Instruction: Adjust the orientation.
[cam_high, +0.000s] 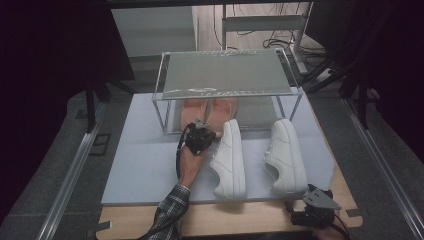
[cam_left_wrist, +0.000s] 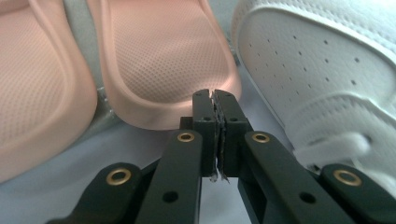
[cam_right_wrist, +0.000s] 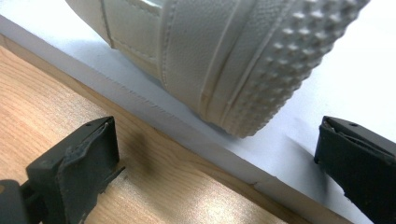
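Sneakers, two white ones, are lying side by side on the pale blue mat (cam_high: 145, 170) that is covering most of the wooden table (cam_high: 240, 220). Left white sneaker (cam_high: 229, 159) is sitting just right of the left gripper (cam_high: 204, 129); right white sneaker (cam_high: 286, 156) is lying apart from it, heel reaching near the mat's front edge. Pink slippers (cam_high: 209, 111), a pair, are resting under the clear-topped rack (cam_high: 225, 75) at the back of the mat.

Left gripper, held in the person's left hand (cam_high: 192, 155), is hovering at the rack's front edge. In the left gripper view its jaws are pressing flat together with nothing between them, tips just short of the right-hand pink slipper's (cam_left_wrist: 168, 60) rim; the second slipper (cam_left_wrist: 37, 88) is lying beside it, and the perforated white sneaker (cam_left_wrist: 327, 70) is bulking at right.

Right gripper (cam_high: 315, 205) is resting low at the table's front right corner. In the right gripper view its jaws are standing wide apart, unloaded, straddling the mat's edge (cam_right_wrist: 196, 135), with the sneaker's studded heel (cam_right_wrist: 243, 60) just ahead.
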